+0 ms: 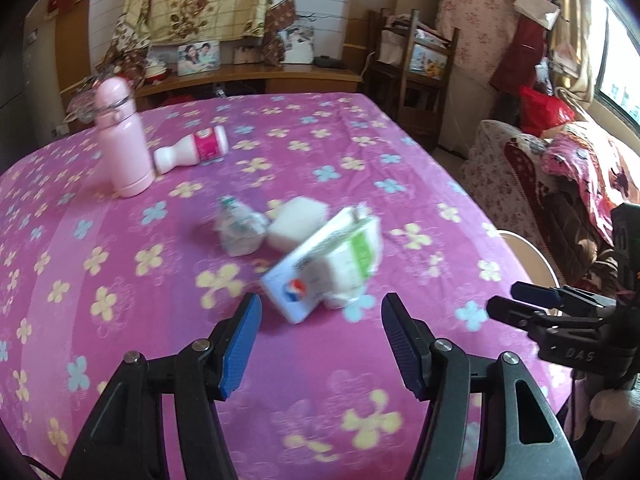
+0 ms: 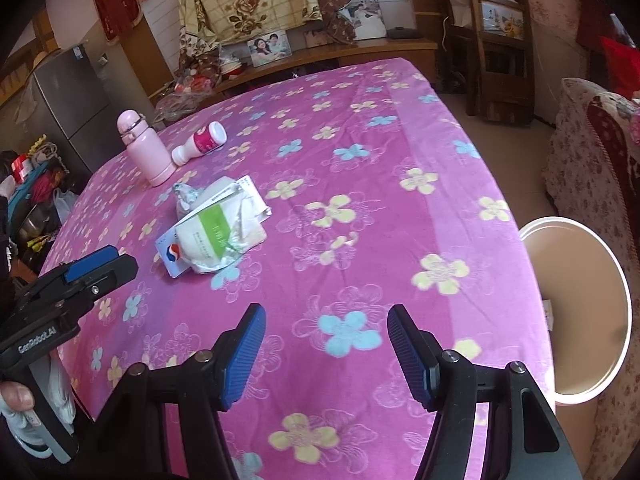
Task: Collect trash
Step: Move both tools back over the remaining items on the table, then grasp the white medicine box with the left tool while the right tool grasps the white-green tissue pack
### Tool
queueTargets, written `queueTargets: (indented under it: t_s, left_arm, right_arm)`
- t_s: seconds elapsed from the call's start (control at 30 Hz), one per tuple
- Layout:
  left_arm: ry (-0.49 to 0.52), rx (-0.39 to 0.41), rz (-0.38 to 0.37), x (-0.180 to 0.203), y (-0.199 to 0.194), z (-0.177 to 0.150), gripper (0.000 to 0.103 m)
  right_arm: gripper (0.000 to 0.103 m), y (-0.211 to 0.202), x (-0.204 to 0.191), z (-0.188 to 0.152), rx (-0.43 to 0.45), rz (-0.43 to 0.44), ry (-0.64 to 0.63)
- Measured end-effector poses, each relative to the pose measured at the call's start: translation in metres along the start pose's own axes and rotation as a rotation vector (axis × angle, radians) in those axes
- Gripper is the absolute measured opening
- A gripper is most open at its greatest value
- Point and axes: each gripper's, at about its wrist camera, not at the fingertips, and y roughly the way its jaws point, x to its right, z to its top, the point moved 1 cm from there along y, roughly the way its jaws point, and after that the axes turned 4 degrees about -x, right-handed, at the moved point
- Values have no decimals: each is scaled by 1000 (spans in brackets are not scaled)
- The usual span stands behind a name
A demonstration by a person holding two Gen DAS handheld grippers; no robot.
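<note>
A heap of trash lies mid-table on the pink flowered cloth (image 1: 120, 280): a white and green wrapper (image 1: 352, 256) over a flat blue and white carton (image 1: 292, 296), a crumpled clear wrapper (image 1: 240, 228) and a white block (image 1: 296, 222). My left gripper (image 1: 320, 340) hangs open just short of the carton, with nothing between its blue pads. In the right wrist view the same heap (image 2: 216, 232) lies far left of my right gripper (image 2: 326, 344), which is open over bare cloth. Each gripper shows in the other's view: the right gripper (image 1: 510, 300) and the left gripper (image 2: 120, 264).
A pink flask (image 1: 122, 140) stands at the far left, and a white bottle with a pink label (image 1: 192, 150) lies beside it. A round white-rimmed bin (image 2: 580, 308) stands off the table's right edge. A sofa (image 1: 540, 184) and wooden chairs (image 1: 420, 64) lie beyond.
</note>
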Motion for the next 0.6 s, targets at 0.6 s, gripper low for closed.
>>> queueTargets:
  t_s: [0.6]
  left_arm:
    - [-2,-140,-46,-37,70,22,63]
  right_arm:
    - [67,17,-13,8,-30,33,-13]
